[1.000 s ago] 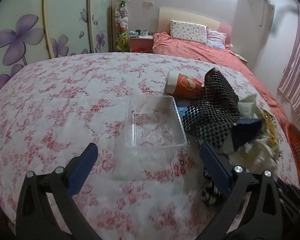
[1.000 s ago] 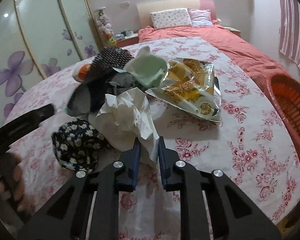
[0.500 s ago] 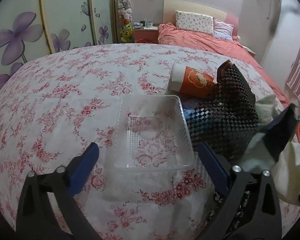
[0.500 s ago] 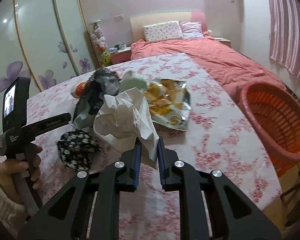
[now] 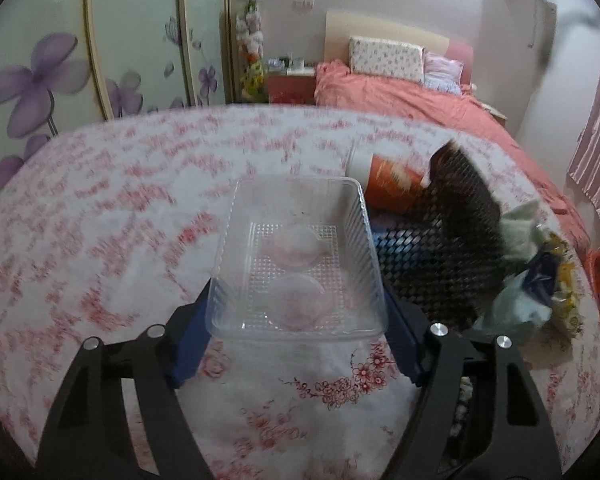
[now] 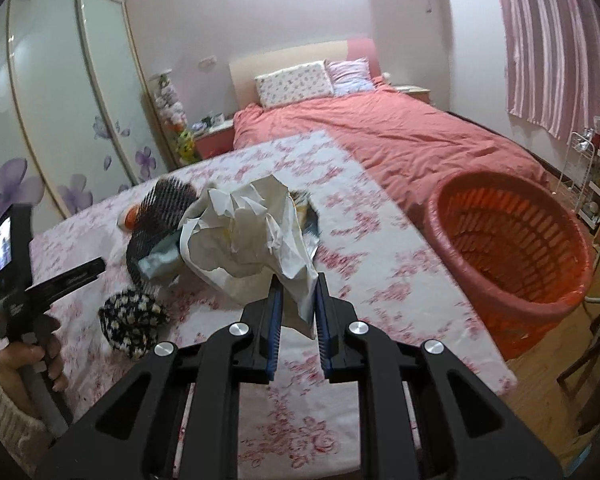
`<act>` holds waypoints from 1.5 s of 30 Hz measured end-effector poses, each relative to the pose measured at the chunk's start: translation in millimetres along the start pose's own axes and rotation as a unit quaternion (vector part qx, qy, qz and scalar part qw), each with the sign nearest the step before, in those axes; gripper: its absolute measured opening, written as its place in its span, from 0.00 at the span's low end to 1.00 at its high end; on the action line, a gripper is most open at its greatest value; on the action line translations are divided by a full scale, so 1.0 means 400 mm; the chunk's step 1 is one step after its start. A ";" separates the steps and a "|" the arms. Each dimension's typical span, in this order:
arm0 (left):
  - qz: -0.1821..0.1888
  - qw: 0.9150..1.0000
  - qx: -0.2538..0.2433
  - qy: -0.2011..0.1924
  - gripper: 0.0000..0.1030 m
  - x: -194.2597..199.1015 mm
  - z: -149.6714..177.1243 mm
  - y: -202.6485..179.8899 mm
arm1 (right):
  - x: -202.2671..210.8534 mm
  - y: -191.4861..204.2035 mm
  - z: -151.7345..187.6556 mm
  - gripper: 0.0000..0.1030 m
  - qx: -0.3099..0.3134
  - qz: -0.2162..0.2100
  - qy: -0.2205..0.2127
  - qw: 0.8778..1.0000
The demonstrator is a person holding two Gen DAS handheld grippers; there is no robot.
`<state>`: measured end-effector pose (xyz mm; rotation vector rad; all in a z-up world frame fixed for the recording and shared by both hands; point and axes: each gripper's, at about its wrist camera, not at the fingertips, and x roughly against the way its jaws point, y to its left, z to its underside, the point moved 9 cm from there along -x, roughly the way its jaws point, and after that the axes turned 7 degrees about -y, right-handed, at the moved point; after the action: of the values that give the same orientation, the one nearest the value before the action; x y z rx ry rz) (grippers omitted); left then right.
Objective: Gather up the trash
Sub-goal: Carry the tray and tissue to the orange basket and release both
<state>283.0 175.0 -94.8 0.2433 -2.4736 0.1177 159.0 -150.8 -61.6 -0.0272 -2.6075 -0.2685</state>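
Both grippers have moved since the earlier frames: the left gripper (image 5: 296, 328) has come forward and its fingers (image 5: 188, 344), wide before, now press the two sides of the clear tray (image 5: 296, 256), while the right gripper (image 6: 298, 316) has risen and swung toward the basket (image 6: 512, 264), carrying the paper (image 6: 252, 236) with it.

From the left wrist view, the tray sits on the floral table (image 5: 100, 240), its near end between the blue pads and its far end pointing at the orange cup (image 5: 388, 184), which lies on its side just beyond. Right of the tray lies a black checked bag (image 5: 452, 240), touching the cup, and further right a heap of wrappers (image 5: 540, 276) near the table edge.

From the right wrist view, the left gripper's handle shows at far left in the person's hand (image 6: 32, 360). A dark flowered bundle (image 6: 132, 320) rests on the table beside the pile. The right fingers (image 6: 274, 320) stand narrow, clamped on a lower fold of the crumpled white paper, which hangs clear above the table. The orange basket stands on the floor off the table's right edge, well apart from the paper. A pink bed (image 6: 380, 136) lies behind.
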 end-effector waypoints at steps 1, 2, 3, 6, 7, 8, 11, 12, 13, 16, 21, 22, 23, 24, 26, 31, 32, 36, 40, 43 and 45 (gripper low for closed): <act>0.002 1.000 -0.002 -0.008 0.72 0.017 -0.010 -0.004 | 0.006 -0.008 -0.010 0.15 -0.004 0.003 -0.007 1.000; 0.009 1.000 -0.003 -0.018 0.72 0.041 -0.025 -0.013 | 0.013 -0.017 -0.020 0.15 -0.008 0.006 -0.014 1.000; 0.014 1.000 -0.004 -0.023 0.72 0.057 -0.036 -0.020 | 0.018 -0.026 -0.028 0.15 -0.012 0.009 -0.020 1.000; 0.040 0.998 -0.008 -0.044 0.72 0.120 -0.071 -0.064 | 0.037 -0.056 -0.057 0.15 -0.021 0.025 -0.046 0.998; 0.053 0.997 -0.010 -0.051 0.72 0.142 -0.082 -0.086 | 0.047 -0.070 -0.070 0.15 -0.023 0.035 -0.058 0.997; 0.065 0.996 -0.012 -0.057 0.72 0.161 -0.091 -0.107 | 0.052 -0.078 -0.074 0.15 -0.024 0.041 -0.065 0.997; 0.098 0.993 -0.021 -0.070 0.72 0.211 -0.106 -0.182 | 0.072 -0.119 -0.093 0.15 -0.036 0.061 -0.086 0.994; 0.111 0.991 -0.025 -0.074 0.72 0.226 -0.110 -0.214 | 0.076 -0.131 -0.099 0.15 -0.040 0.066 -0.091 0.993; 0.125 0.989 -0.030 -0.076 0.72 0.241 -0.113 -0.246 | 0.083 -0.152 -0.106 0.15 -0.047 0.075 -0.099 0.991; 0.158 0.983 -0.045 -0.081 0.72 0.273 -0.111 -0.334 | 0.094 -0.194 -0.120 0.15 -0.063 0.092 -0.112 0.987; 0.204 0.973 -0.065 -0.079 0.72 0.304 -0.092 -0.464 | 0.105 -0.262 -0.128 0.15 -0.090 0.124 -0.128 0.980; 0.212 0.972 -0.069 -0.078 0.72 0.306 -0.088 -0.484 | 0.104 -0.280 -0.127 0.15 -0.096 0.133 -0.131 0.978; 0.221 0.970 -0.073 -0.075 0.72 0.309 -0.082 -0.509 | 0.104 -0.293 -0.129 0.15 -0.099 0.138 -0.133 0.977; 0.230 0.967 -0.078 -0.072 0.72 0.310 -0.077 -0.537 | 0.103 -0.307 -0.128 0.15 -0.101 0.144 -0.134 0.975; 0.247 0.963 -0.087 -0.067 0.72 0.310 -0.063 -0.585 | 0.094 -0.336 -0.129 0.15 -0.109 0.156 -0.133 0.973; 0.294 0.947 -0.116 -0.055 0.72 0.319 -0.025 -0.738 | 0.077 -0.410 -0.123 0.15 -0.128 0.184 -0.131 0.966; 0.304 0.944 -0.121 -0.053 0.72 0.322 -0.015 -0.766 | 0.078 -0.422 -0.124 0.15 -0.130 0.186 -0.132 0.965; 0.330 0.933 -0.139 -0.043 0.72 0.311 0.012 -0.877 | 0.072 -0.471 -0.119 0.15 -0.141 0.198 -0.130 0.961; 0.347 0.924 -0.155 -0.035 0.72 0.296 0.037 -0.965 | 0.061 -0.514 -0.115 0.15 -0.154 0.203 -0.128 0.958; 0.356 0.919 -0.168 -0.029 0.72 0.276 0.056 -1.020 | 0.056 -0.542 -0.120 0.15 -0.166 0.202 -0.126 0.957; 0.359 0.917 -0.175 -0.024 0.72 0.263 0.069 -1.052 | 0.050 -0.558 -0.119 0.15 -0.171 0.204 -0.126 0.956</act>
<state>270.2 -256.1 -41.7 -0.8288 -2.4553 -0.0294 149.6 -379.6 -52.6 -0.7548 -2.6883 -0.5919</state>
